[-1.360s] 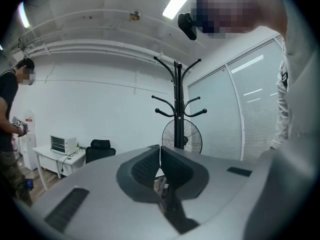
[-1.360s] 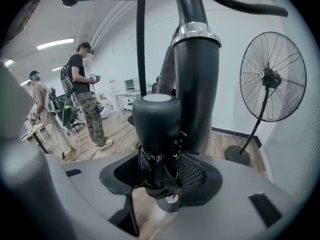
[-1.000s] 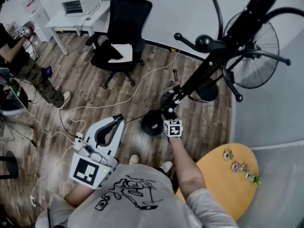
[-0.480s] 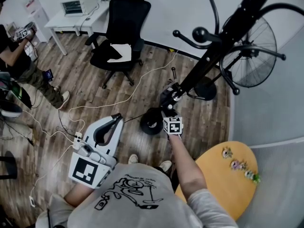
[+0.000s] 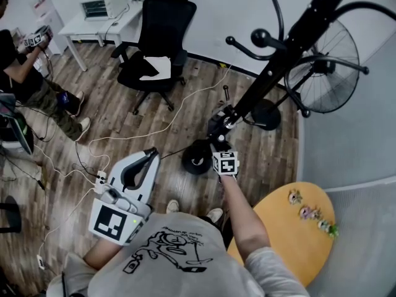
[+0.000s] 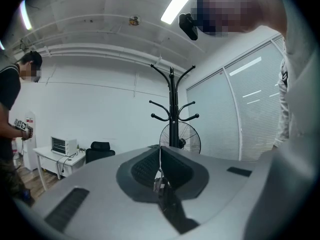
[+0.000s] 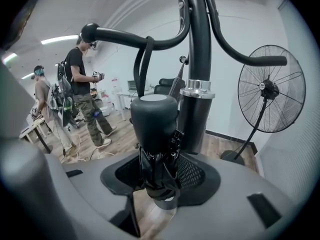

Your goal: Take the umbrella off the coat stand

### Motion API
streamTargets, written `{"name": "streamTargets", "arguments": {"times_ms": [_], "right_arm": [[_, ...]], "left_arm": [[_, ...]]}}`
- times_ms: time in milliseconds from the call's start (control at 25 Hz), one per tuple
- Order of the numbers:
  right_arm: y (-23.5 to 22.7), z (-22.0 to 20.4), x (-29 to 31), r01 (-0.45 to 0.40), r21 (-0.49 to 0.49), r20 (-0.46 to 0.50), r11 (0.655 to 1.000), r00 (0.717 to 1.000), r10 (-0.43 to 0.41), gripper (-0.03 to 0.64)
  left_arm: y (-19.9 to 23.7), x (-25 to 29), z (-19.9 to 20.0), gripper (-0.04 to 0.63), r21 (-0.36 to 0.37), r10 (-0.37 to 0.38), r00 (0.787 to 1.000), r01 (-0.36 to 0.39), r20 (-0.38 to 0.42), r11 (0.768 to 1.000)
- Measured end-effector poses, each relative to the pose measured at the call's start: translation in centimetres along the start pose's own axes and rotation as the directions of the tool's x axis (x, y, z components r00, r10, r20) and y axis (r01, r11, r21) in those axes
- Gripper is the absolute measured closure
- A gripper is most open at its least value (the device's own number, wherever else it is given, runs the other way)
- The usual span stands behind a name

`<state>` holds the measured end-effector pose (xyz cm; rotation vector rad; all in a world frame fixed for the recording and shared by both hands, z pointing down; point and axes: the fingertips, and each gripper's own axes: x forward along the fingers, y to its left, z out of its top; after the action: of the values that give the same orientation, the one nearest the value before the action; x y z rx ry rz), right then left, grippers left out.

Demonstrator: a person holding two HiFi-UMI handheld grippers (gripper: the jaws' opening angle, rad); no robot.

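1. A wood-plank floor (image 5: 124,122) fills the left and centre of the frame. White cables (image 5: 179,113) trail across it to a power strip (image 5: 101,179) at lower left.
2. Standing on the floor:
   - a black office chair (image 5: 159,48) at top centre
   - a white table (image 5: 93,23) at upper left, bearing a small oven (image 5: 102,6)
   - the coat stand's round base (image 5: 198,158) at centre
   - a fan's base (image 5: 267,115) to the right of centre
3. A round yellow table (image 5: 278,246) at lower right carries small figures (image 5: 312,218) near its right edge.

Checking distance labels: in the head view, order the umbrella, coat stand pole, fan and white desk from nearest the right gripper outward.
1. umbrella, gripped in the right gripper
2. coat stand pole, just behind it
3. fan, farther right
4. white desk, far left corner
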<state>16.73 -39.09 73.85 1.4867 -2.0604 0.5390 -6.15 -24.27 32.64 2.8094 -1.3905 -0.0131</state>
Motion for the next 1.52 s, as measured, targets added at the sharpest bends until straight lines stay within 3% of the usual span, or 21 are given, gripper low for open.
{"name": "streamTargets", "arguments": {"times_ms": [1120, 1280, 1520], "right_arm": [[3.5, 2.5, -3.9, -0.043, -0.04, 0.051, 0.998, 0.998, 0.045, 0.414], [3.9, 2.7, -4.5, -0.052, -0.032, 0.057, 0.998, 0.997, 0.053, 0.414], [4.6, 3.1, -5.4, -0.064, -0.031, 0.061, 0.997, 0.996, 0.066, 0.414]], "left_arm": [[-0.9, -1.0, -0.5, 0.583, -0.036, -0.036, 0.999, 0.036, -0.005, 0.999], [-1.0, -0.8, 0.1, 0.583, -0.014, -0.041, 0.999, 0.041, 0.028, 0.999], [-1.0, -0.9, -0.2, 0.583, -0.018, -0.047, 0.999, 0.048, 0.011, 0.999]]}}
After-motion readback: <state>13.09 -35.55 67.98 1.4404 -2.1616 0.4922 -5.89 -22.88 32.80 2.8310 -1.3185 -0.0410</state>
